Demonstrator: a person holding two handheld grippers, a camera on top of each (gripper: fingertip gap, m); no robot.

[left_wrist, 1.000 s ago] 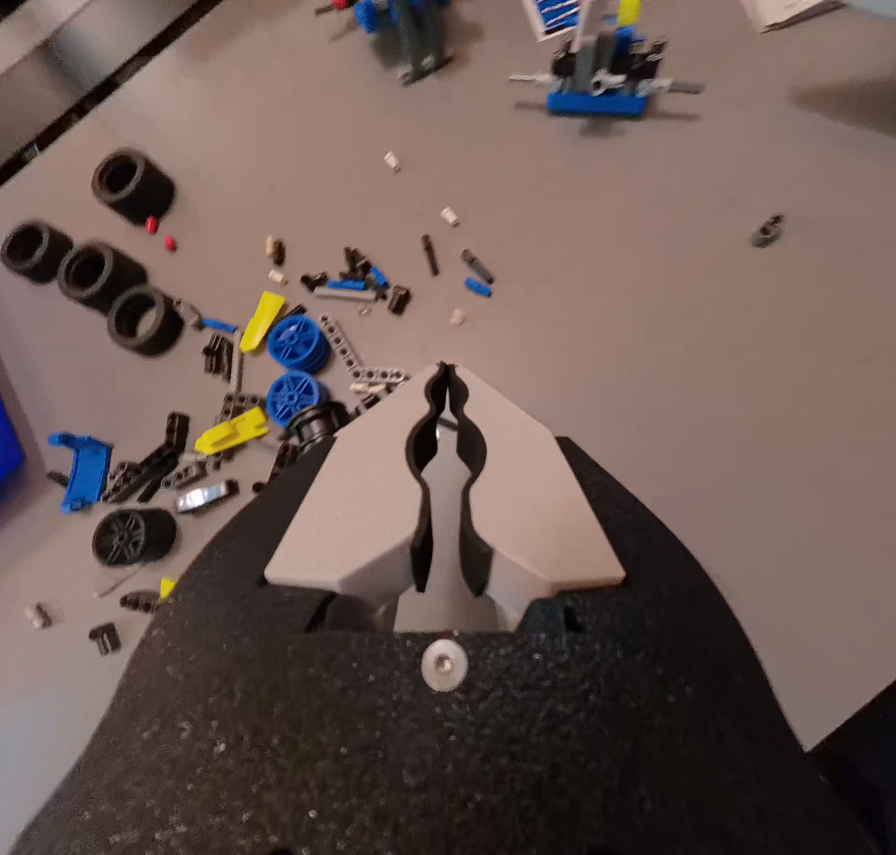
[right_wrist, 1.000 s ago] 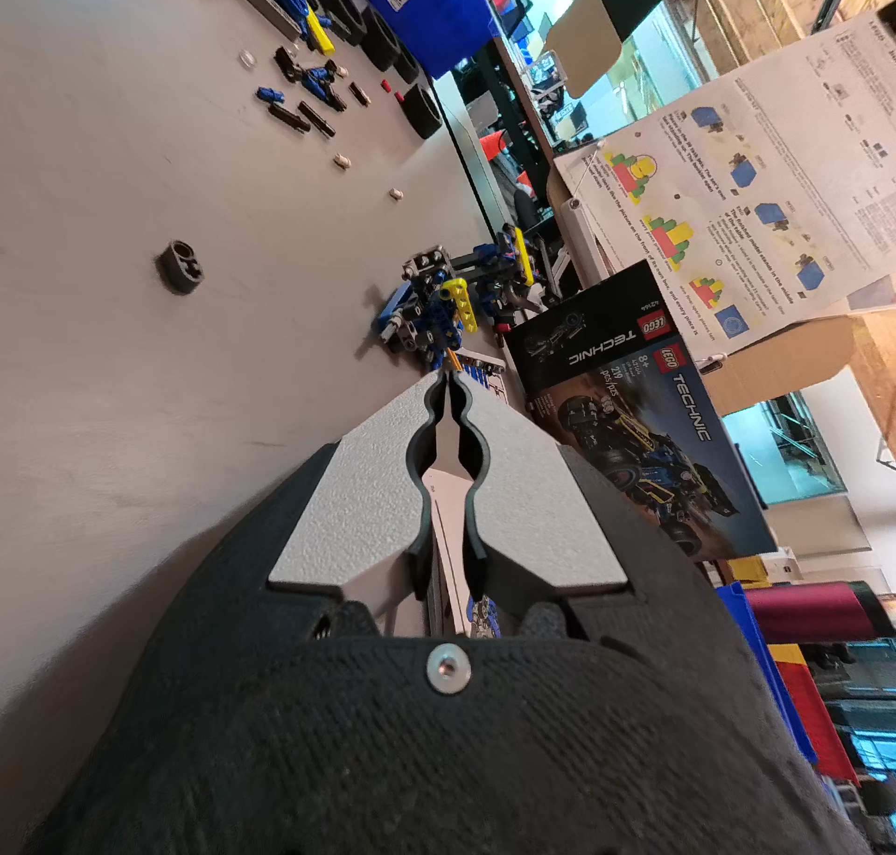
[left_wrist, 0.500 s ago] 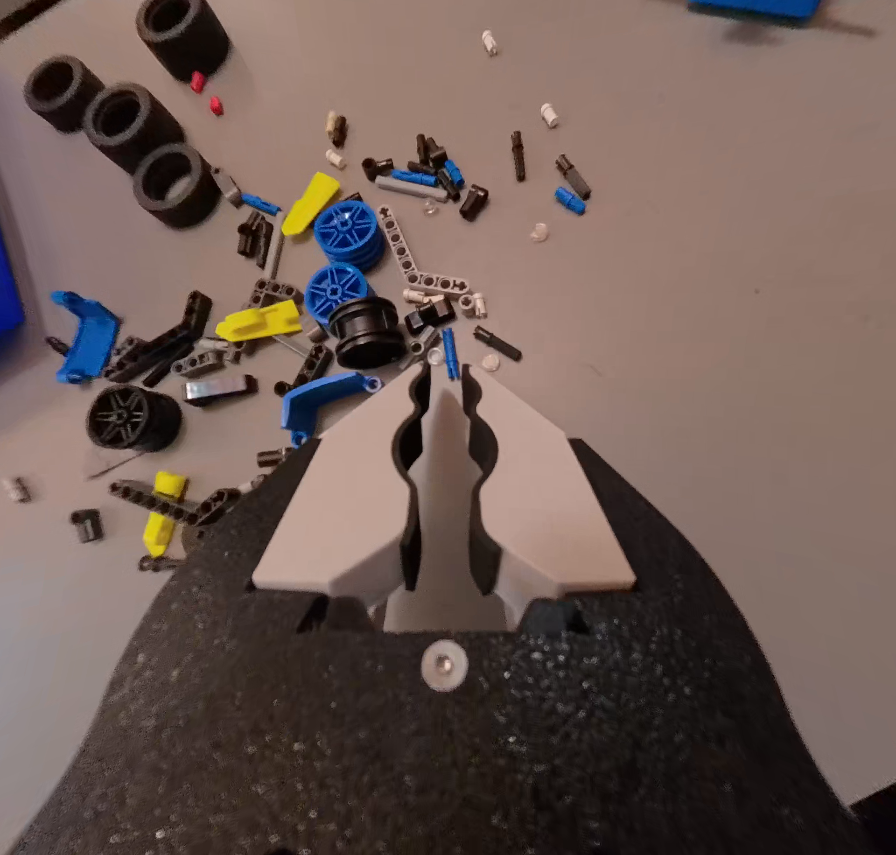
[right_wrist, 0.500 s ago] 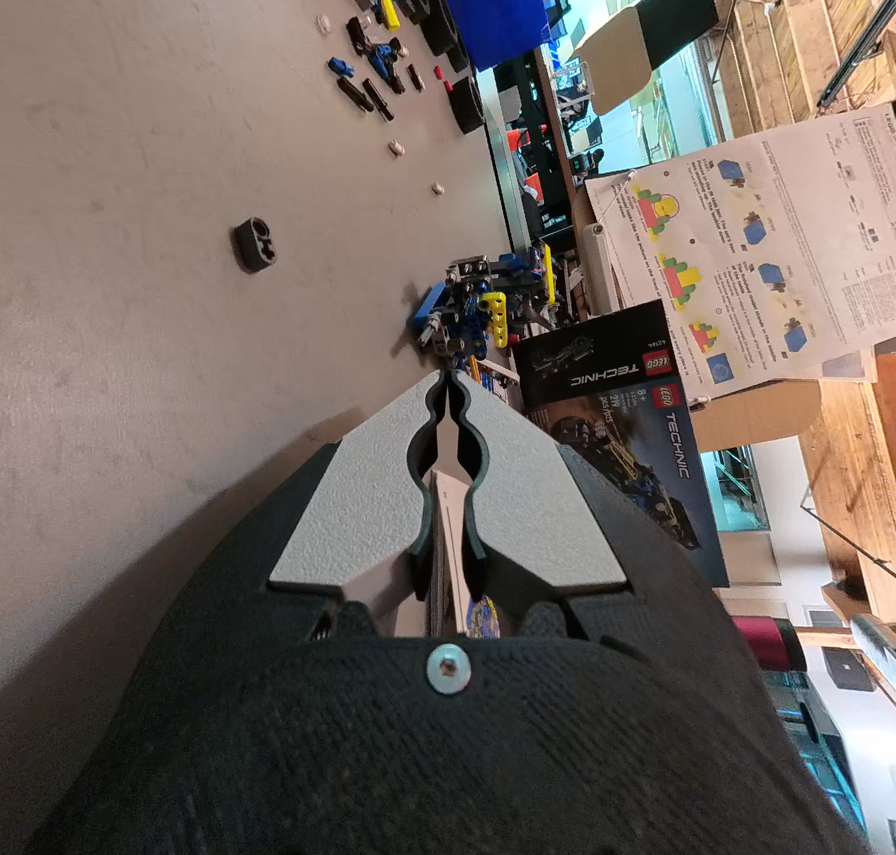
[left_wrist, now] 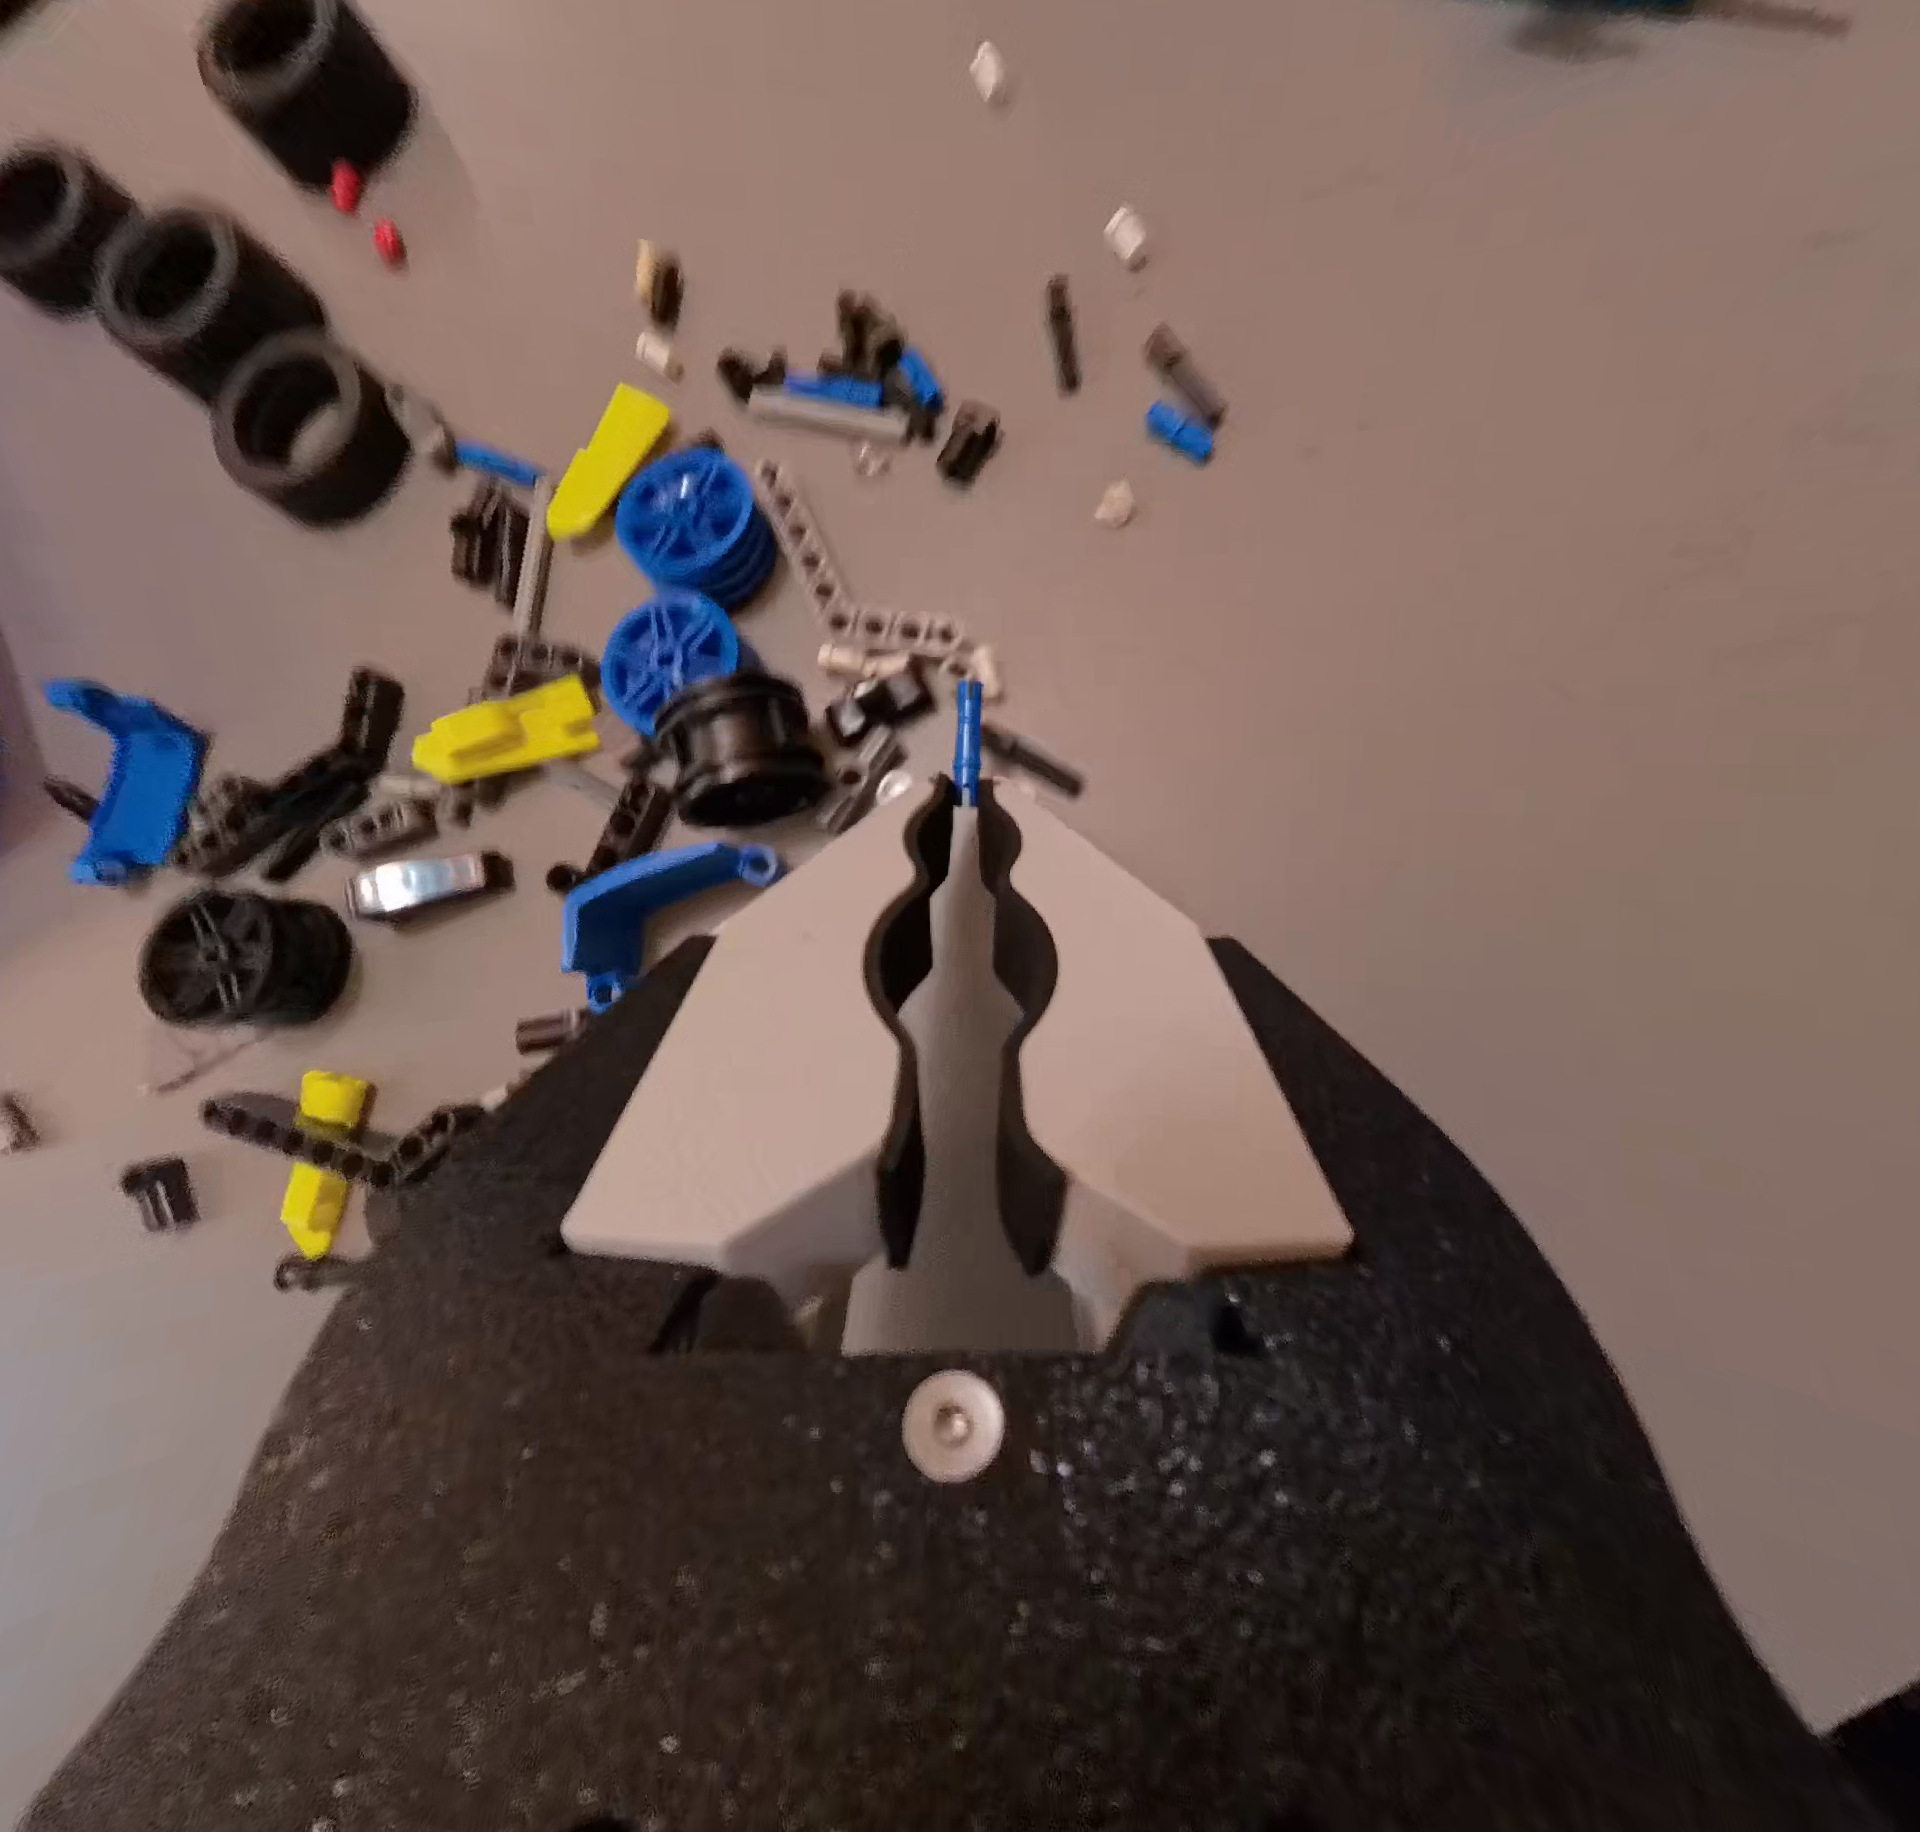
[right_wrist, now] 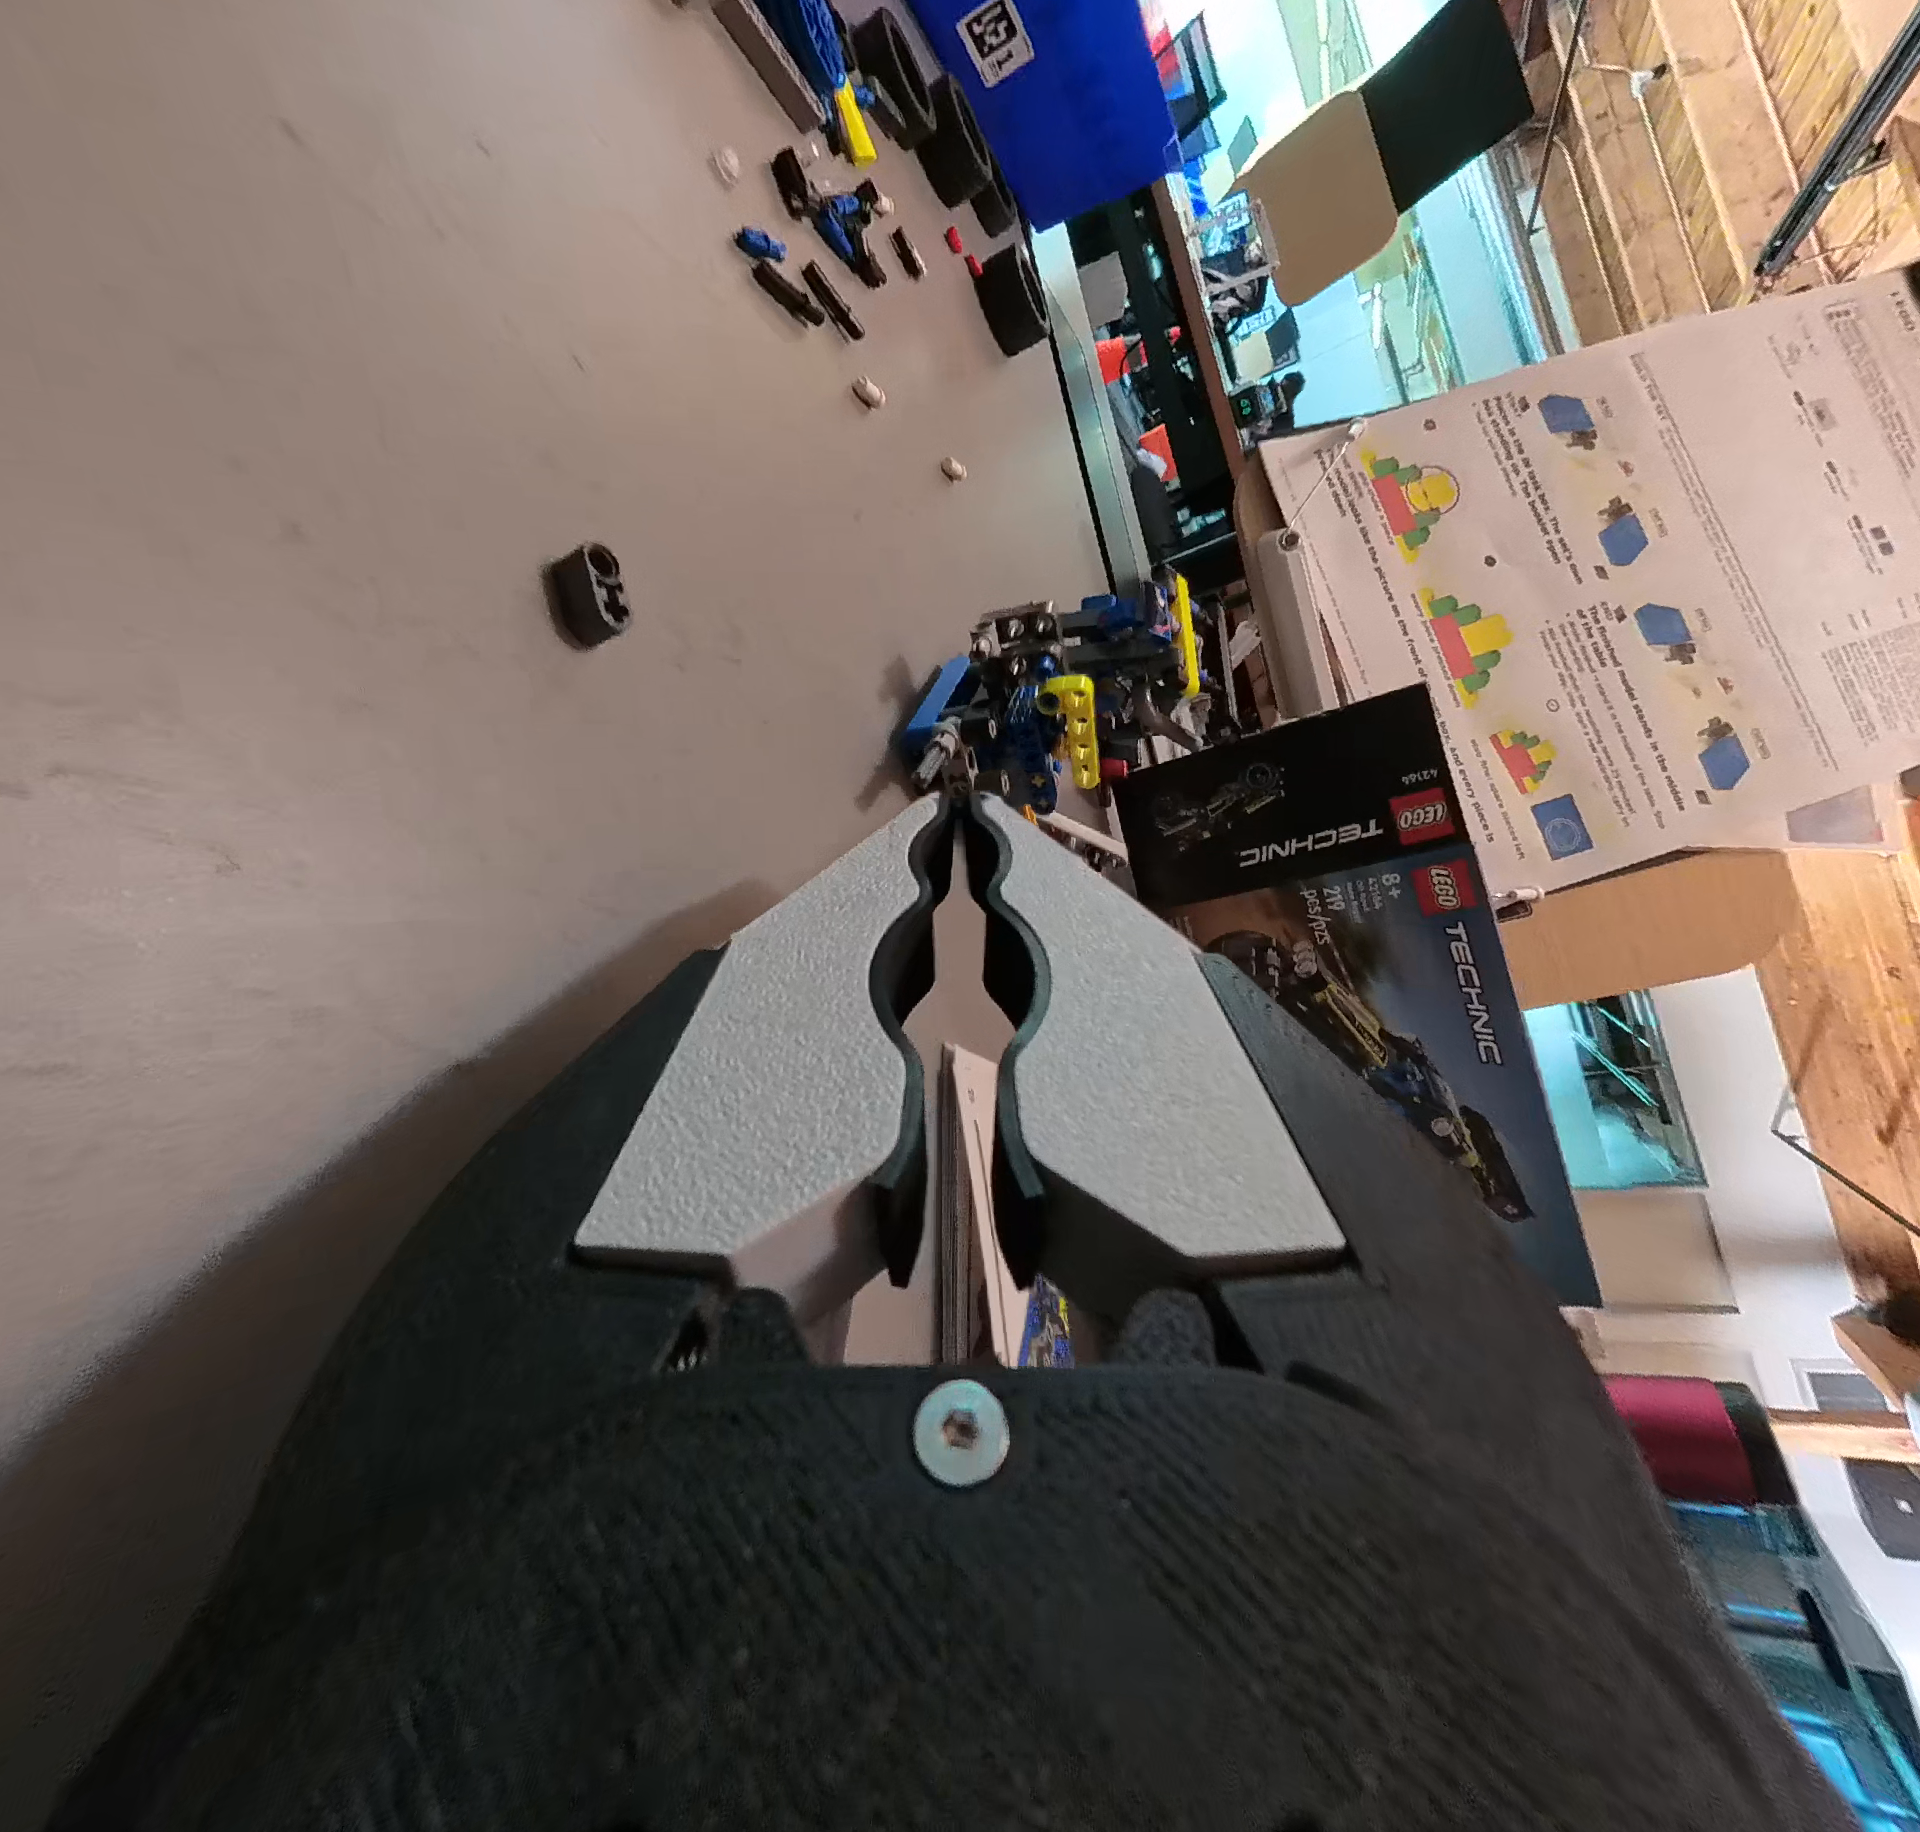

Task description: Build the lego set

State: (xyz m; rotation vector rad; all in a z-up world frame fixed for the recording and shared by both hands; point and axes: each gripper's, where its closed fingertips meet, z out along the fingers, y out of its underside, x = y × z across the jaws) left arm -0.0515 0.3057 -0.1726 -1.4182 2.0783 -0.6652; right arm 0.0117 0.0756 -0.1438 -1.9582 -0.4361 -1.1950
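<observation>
In the left wrist view my left gripper is shut on a thin blue pin, which sticks out past the fingertips above a scatter of loose parts: two blue wheel hubs, a black hub, yellow panels and a grey angled beam. In the right wrist view my right gripper is shut and empty, tilted sideways over the table. It points at the partly built blue, black and yellow model.
Several black tyres lie at the left. A loose black connector lies on the table. The set's box and an instruction sheet stand behind the model. A blue bin is at the far end. The gap from one gripper's tips to the other's is roughly 25 cm. It is some 7 cm from my right tips to the loose black connector.
My left gripper dropped to the parts pile, opened, then closed on the blue pin and lifted it. My right gripper stayed shut and shifted slightly towards the model.
</observation>
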